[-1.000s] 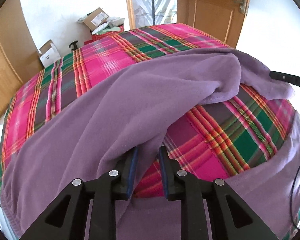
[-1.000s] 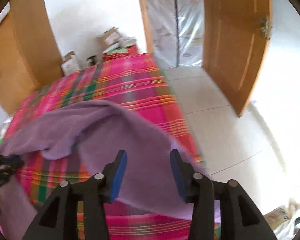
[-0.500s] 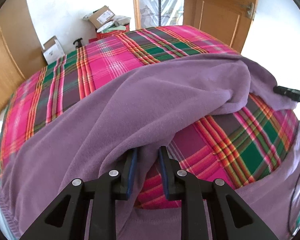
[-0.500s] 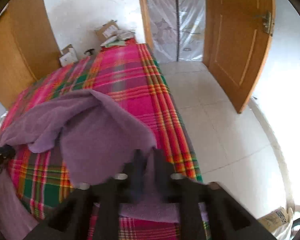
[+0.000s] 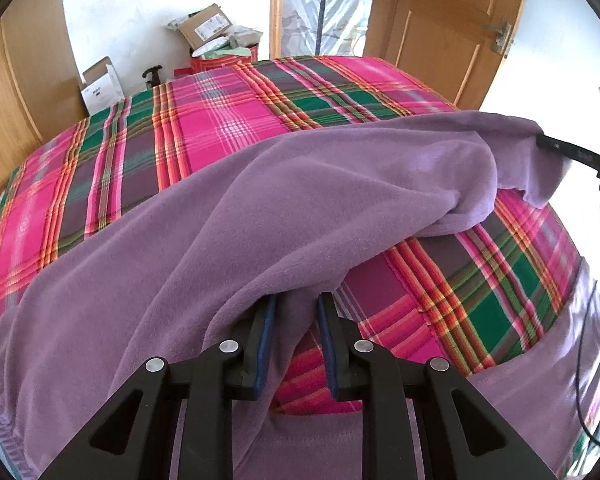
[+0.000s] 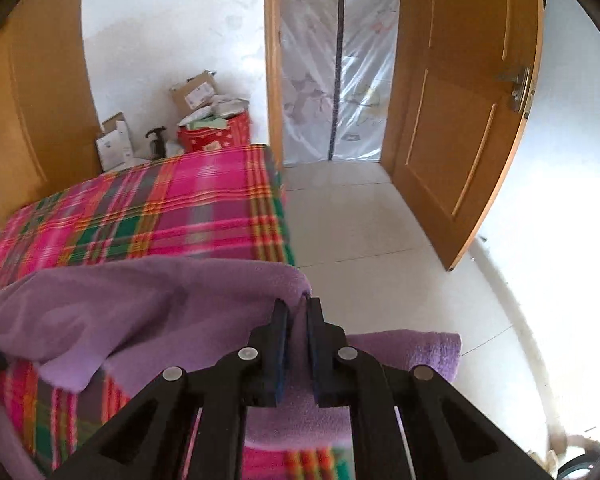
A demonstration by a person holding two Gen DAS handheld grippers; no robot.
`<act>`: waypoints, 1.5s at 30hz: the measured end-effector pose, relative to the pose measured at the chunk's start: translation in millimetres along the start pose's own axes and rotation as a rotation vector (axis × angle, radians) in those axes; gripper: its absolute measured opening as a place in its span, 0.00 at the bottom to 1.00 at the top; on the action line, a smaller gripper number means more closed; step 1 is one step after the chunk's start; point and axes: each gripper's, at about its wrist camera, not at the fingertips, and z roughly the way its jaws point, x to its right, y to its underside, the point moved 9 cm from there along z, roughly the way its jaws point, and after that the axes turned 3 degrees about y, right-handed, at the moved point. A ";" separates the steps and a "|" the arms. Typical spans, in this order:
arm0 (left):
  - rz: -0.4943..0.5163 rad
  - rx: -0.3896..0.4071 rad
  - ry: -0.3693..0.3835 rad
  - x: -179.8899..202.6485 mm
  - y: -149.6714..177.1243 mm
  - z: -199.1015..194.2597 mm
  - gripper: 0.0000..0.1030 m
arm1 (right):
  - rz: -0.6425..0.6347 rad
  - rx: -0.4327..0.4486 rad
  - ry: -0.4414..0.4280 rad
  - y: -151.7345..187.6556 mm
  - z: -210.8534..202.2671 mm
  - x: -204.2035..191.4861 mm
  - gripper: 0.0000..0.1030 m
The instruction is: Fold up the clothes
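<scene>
A purple fleece garment [image 5: 236, 216] is stretched across a pink and green plaid bed [image 5: 204, 128], lifted along one edge. My left gripper [image 5: 294, 304] is shut on the near edge of the fleece, which bunches between its blue pads. In the right wrist view my right gripper [image 6: 297, 308] is shut on another edge of the fleece [image 6: 148, 300], held up above the bed's right side [image 6: 172, 208]. The right gripper [image 5: 572, 154] also shows at the far right of the left wrist view, gripping the raised corner. More fleece hangs below both grippers.
Cardboard boxes [image 5: 100, 84] and a red bag [image 5: 224, 60] stand by the white wall behind the bed. An open wooden door [image 6: 460, 120] and a plastic-covered doorway [image 6: 332, 72] lie to the right. Tiled floor [image 6: 380, 232] runs beside the bed.
My right gripper went from open to shut on the fleece edge and lifted it. The left gripper kept its hold while the fold rose and drew toward the far side.
</scene>
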 end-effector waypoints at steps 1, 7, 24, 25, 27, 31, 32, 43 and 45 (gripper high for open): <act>-0.005 -0.001 0.006 -0.3 -0.1 -0.3 0.22 | 0.003 0.001 0.020 -3.7 5.6 2.2 0.09; -0.022 -0.008 0.032 -0.9 -0.1 -1.4 0.22 | -0.003 -0.033 0.088 -18.9 42.5 4.4 0.09; -0.164 0.040 0.131 -19.6 0.0 -29.6 0.22 | -0.069 0.019 -0.169 13.3 -44.9 -87.4 0.35; -0.174 0.044 0.134 -21.5 1.4 -31.4 0.22 | -0.104 -0.015 -0.227 25.5 -49.2 -107.3 0.35; -0.195 0.053 0.139 -25.9 4.4 -35.9 0.22 | -0.148 -0.072 -0.334 46.4 -56.4 -141.9 0.35; -0.229 0.057 0.140 -36.3 12.8 -40.4 0.22 | -0.188 -0.144 -0.490 73.8 -66.6 -200.0 0.35; -0.237 0.059 0.132 -39.9 14.8 -40.4 0.22 | -0.211 -0.158 -0.522 81.6 -69.5 -216.0 0.35; -0.400 0.072 0.072 -94.9 24.1 -30.6 0.22 | -0.381 -0.233 -0.664 128.1 -76.0 -331.0 0.35; -0.421 0.086 0.074 -102.1 25.5 -34.5 0.22 | -0.375 -0.244 -0.684 127.7 -74.9 -340.8 0.35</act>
